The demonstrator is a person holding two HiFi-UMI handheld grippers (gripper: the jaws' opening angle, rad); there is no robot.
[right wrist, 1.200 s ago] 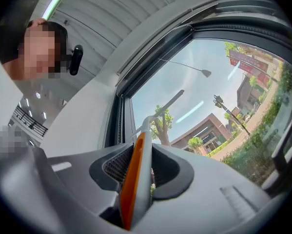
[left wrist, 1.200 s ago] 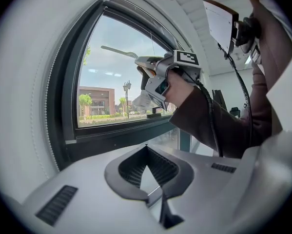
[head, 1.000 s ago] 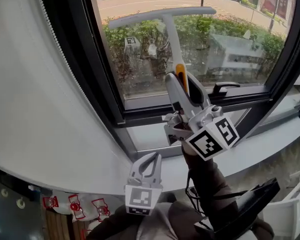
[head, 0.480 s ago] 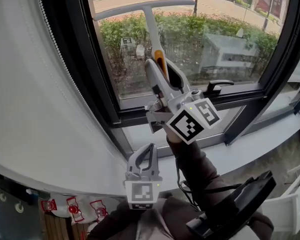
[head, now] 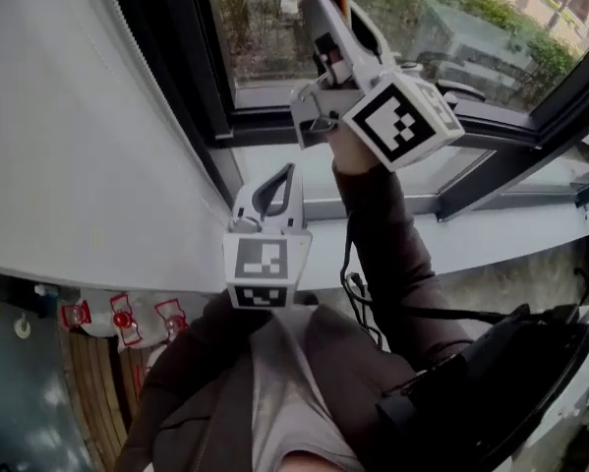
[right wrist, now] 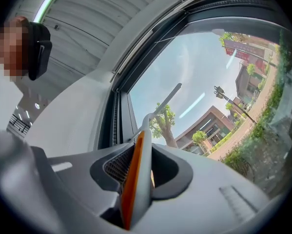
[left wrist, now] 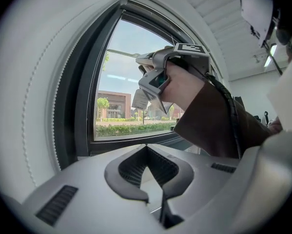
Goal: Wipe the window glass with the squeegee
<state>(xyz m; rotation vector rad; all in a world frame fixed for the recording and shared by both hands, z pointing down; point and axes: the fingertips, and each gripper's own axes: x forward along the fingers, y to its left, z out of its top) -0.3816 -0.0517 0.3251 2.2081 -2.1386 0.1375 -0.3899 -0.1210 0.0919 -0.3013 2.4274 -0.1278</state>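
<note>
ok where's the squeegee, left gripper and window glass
squeegee (right wrist: 136, 179): right gripper view, handle in the jaws
left gripper (head: 288, 170): head view, shut jaw tips
window glass (right wrist: 219, 91): right gripper view, bare pane

No text can be read; the hanging tag (left wrist: 139, 99) seems too blurred to make out.

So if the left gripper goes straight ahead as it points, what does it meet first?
Probably the window's lower frame, under the glass; the right sleeve lies close beside that line.
</note>
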